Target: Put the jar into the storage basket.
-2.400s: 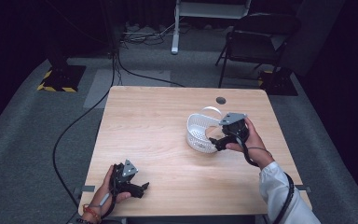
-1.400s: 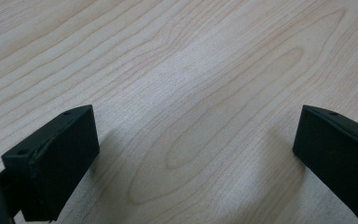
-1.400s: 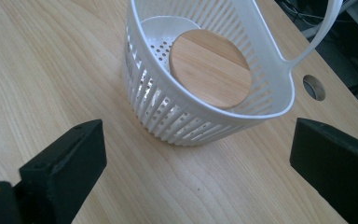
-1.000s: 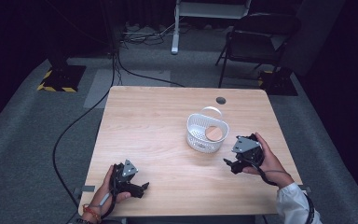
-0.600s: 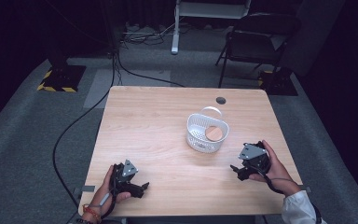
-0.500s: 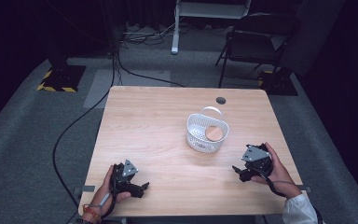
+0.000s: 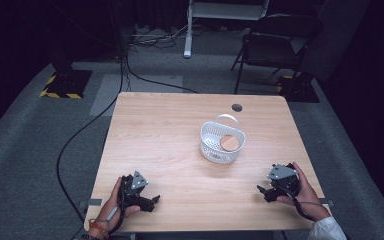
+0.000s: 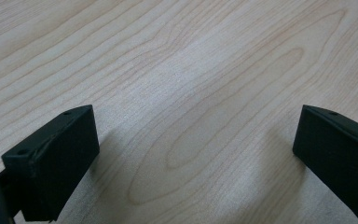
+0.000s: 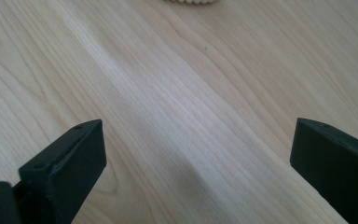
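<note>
Floor (image 7: 40, 150): grey carpet around the table; black cable (image 7: 75, 145) running along it at left, passing a dark stand base with yellow-and-black striped edge (image 7: 60, 85).

Table (image 7: 180, 130): light wood top, plain grain, small dark round hole (image 7: 237, 107) near far edge.

Left hand (image 7: 111, 197): near left corner of table, wrapped around left gripper (image 7: 152, 201). Grey three-cornered plate on top. Jaws pointing toward the table's middle, resting low on the wood. In left gripper view (image 8: 196, 154), jaws spread wide apart, bare wood between them, nothing held.

Basket (image 7: 211, 142): white, perforated walls, thin hoop handle raised at far side. Standing right of table centre, well apart from both grippers. Inside, round tan disc (image 7: 229, 143) lying flat on the bottom, toward the right wall. Kind of disc not readable.

Right hand (image 7: 300, 192): near right corner of table, around right gripper (image 7: 261, 190), white sleeve (image 7: 325, 230) at wrist. Grey plate on top, jaws pointing left, low on the wood. In right gripper view (image 9: 196, 158), jaws likewise wide apart, empty, bare wood between; pale scalloped edge, probably the basket's base (image 9: 191, 1), just at top of that view.

Background: dark chair (image 7: 275, 45) beyond far right corner; white stand leg (image 7: 189, 30) and loose cables behind table.
</note>
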A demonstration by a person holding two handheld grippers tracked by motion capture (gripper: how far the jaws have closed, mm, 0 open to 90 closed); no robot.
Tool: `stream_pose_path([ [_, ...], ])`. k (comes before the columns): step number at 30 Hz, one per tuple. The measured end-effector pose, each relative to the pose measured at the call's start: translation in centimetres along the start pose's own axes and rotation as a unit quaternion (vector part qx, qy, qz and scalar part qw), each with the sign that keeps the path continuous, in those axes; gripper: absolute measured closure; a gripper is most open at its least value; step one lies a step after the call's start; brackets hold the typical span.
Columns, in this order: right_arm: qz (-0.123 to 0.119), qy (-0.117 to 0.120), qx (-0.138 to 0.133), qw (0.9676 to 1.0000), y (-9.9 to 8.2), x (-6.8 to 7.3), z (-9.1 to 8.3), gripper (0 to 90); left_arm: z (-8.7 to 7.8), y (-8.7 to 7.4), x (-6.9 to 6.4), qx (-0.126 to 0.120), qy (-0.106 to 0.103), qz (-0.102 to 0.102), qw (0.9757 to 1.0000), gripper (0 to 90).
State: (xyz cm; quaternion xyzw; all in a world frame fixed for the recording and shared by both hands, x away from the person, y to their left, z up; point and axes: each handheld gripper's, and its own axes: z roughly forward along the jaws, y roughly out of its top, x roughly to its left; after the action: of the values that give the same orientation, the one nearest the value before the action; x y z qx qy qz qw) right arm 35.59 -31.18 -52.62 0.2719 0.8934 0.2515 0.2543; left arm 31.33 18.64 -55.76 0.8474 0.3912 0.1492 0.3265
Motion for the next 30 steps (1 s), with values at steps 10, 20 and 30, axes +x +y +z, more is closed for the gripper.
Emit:
stream_pose_path([
  [10, 0.041, -0.001, 0.007, 0.9991, -2.4, -0.1, 0.2, 3.4, 0.0, 0.0, 0.0, 0.000, 0.000, 0.000, 1.0000, 0.0],
  [20, 0.136, 0.032, -0.017, 0.9901, -5.3, -0.7, 0.0, 2.0, 0.0, 0.0, 0.0, 0.000, 0.000, 0.000, 1.0000, 0.0],
  [30, 0.186, 0.054, -0.037, 0.9805, -7.0, -1.1, -0.1, 0.3, 0.0, 0.1, 0.1, 0.001, 0.000, -0.001, 1.0000, 0.0],
])
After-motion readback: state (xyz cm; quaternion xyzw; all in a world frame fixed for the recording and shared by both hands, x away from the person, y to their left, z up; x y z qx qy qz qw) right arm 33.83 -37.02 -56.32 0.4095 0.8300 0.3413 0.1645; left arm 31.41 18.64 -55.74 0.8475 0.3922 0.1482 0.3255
